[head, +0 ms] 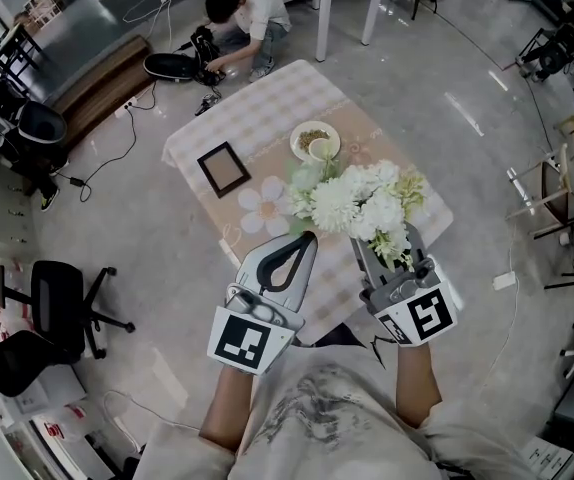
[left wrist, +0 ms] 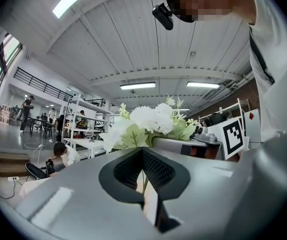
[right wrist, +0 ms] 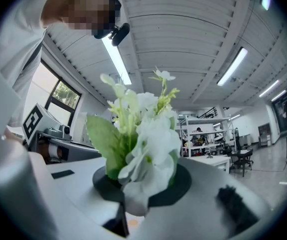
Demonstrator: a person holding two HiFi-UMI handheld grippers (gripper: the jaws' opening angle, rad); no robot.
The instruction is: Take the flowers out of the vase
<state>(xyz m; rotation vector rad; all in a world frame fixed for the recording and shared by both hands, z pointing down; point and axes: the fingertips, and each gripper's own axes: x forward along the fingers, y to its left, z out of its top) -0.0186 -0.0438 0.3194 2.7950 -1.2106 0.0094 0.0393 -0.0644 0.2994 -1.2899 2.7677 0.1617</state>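
Observation:
A bunch of white flowers (head: 352, 200) with green leaves stands over the middle of the checked table (head: 267, 108); the vase is hidden beneath the blooms. My right gripper (head: 385, 246) reaches into the near side of the bunch and is shut on a white flower sprig (right wrist: 146, 151) with a green leaf, which fills the right gripper view. My left gripper (head: 310, 236) hovers just left of the bunch. Its jaws (left wrist: 142, 150) meet at the tips and grip nothing; a thin stem shows beyond them.
A dark picture frame (head: 223, 168) and a white bowl (head: 315, 141) lie on the table behind the flowers. A person (head: 247, 23) crouches on the floor beyond it. An office chair (head: 52, 298) stands at left and folding chairs (head: 552, 193) at right.

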